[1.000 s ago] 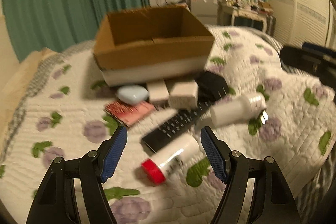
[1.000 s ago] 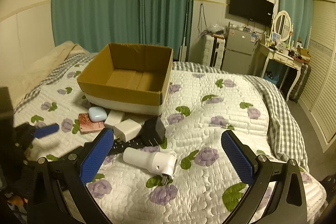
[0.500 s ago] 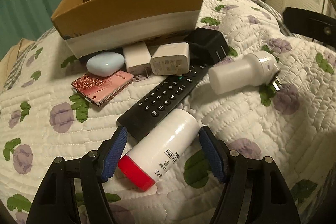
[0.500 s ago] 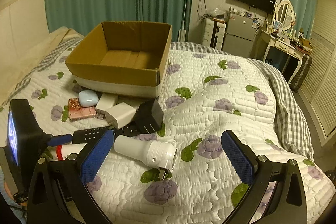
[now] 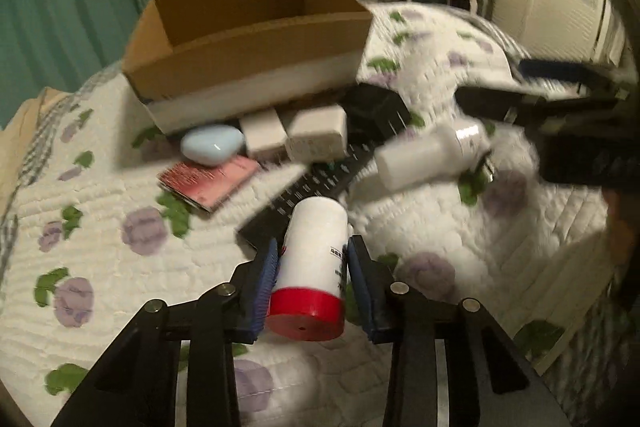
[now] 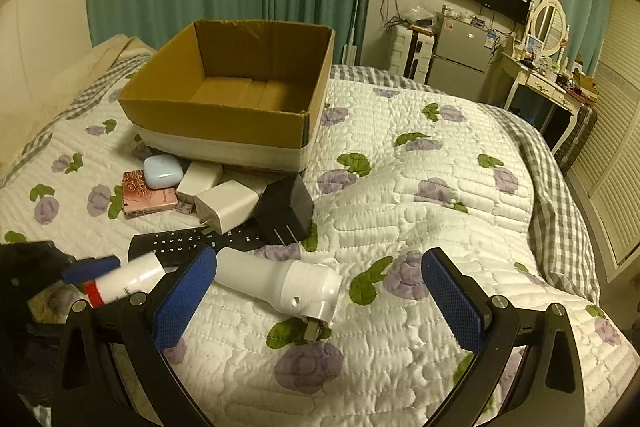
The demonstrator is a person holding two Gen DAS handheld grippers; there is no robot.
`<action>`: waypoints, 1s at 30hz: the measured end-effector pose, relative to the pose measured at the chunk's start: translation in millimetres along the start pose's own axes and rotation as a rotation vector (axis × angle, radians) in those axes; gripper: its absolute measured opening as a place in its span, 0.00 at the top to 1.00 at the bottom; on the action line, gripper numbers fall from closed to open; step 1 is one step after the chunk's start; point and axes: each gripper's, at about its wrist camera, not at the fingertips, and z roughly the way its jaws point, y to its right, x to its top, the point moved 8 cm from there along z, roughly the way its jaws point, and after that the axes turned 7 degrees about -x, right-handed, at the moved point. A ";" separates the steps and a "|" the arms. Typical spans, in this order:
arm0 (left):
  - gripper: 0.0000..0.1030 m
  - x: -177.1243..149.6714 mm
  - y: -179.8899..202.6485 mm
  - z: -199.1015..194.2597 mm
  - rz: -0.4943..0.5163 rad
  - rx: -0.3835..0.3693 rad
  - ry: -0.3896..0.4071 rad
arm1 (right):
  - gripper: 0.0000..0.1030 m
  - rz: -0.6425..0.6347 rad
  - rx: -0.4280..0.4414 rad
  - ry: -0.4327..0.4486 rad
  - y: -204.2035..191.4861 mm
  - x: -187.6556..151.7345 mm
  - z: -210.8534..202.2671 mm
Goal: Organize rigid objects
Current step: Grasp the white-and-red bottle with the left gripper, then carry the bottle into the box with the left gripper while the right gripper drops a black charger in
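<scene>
White bottle point(image 5: 316, 243) with red cap point(image 5: 306, 313). Brown cardboard box point(image 6: 236, 95), white lower band. Bed quilt point(image 6: 420, 195) white, purple flowers, green leaves; fingers point(image 6: 182, 297) blue-padded.

Smeared by motion across the left wrist view — remote control point(image 5: 316, 187) keys unreadable, bottle point(image 5: 316, 255) label print too small to read. Hidden behind the bottle: the remote's near end. Cut off at the right edge — right gripper point(image 5: 568, 95), a dark blur.

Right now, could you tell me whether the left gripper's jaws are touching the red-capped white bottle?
Touching: in the left wrist view, both blue pads of the left gripper press against the red-capped white bottle.
</scene>
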 end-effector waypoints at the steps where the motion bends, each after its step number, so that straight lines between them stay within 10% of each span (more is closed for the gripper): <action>1: 0.66 4.6 -4.7 -6.6 -0.014 0.007 0.017 | 0.00 -0.006 0.001 -0.002 -2.1 1.5 2.4; 20: 0.66 54.0 -68.4 0.6 -0.177 0.089 0.123 | 0.21 -0.093 0.030 -0.140 -45.8 11.8 99.9; 25: 0.66 51.7 -71.9 3.2 -0.182 0.091 0.117 | 0.53 -0.117 0.013 -0.189 -48.0 7.1 123.5; 30: 0.66 51.0 -66.5 -2.1 -0.175 0.098 0.121 | 0.60 -0.107 0.003 -0.141 -45.3 9.0 110.7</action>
